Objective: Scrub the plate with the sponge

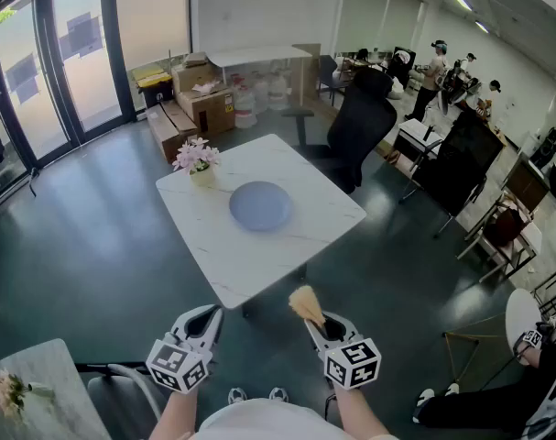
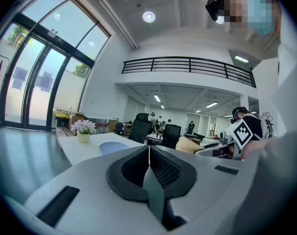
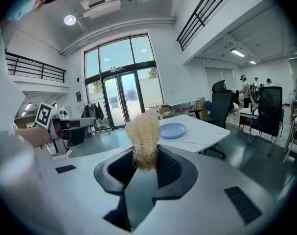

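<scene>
The right gripper (image 1: pixel 328 326) clamps the sponge (image 1: pixel 305 304); the left gripper (image 1: pixel 201 323) is clenched, empty. The plate (image 1: pixel 260 205) sits well ahead on the tabletop (image 1: pixel 224 262) — best to step close, then lay the sponge flat on it.

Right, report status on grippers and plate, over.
Left gripper shut, empty. Right gripper shut on sponge. Plate on table ahead, untouched. Flower pot beside plate, apart.
</scene>
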Demonstrator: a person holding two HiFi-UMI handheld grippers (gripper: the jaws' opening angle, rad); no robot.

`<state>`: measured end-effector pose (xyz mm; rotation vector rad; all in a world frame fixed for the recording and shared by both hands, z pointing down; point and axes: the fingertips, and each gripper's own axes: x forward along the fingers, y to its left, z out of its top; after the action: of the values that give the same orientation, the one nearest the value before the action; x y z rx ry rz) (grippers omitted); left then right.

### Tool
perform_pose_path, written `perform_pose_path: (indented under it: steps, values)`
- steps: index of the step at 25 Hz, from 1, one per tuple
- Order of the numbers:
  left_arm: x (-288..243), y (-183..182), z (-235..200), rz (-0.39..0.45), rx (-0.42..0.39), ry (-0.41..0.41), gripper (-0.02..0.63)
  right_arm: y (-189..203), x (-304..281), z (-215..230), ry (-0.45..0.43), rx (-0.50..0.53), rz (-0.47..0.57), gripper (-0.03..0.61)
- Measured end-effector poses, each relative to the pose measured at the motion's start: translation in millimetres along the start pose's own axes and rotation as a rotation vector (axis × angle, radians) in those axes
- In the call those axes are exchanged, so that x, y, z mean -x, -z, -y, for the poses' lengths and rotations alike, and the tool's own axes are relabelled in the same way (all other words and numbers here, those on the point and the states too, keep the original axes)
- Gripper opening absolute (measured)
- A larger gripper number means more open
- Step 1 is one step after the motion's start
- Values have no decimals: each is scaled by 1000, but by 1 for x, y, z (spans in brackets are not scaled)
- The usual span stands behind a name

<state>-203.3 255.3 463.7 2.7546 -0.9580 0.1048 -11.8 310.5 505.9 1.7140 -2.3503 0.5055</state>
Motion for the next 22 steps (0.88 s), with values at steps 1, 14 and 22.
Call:
perform_pose_path:
  steps: [1, 14, 22]
  values:
    - [0, 0, 1, 0, 1, 0, 32, 0, 0, 0, -1, 1, 0, 115]
    - [-4, 0, 5, 4, 8, -9, 34, -5, 2, 3, -35, -10, 16, 117]
    - [-14, 4, 12, 18, 31, -21, 34, -2, 8, 21, -22, -20, 20, 117]
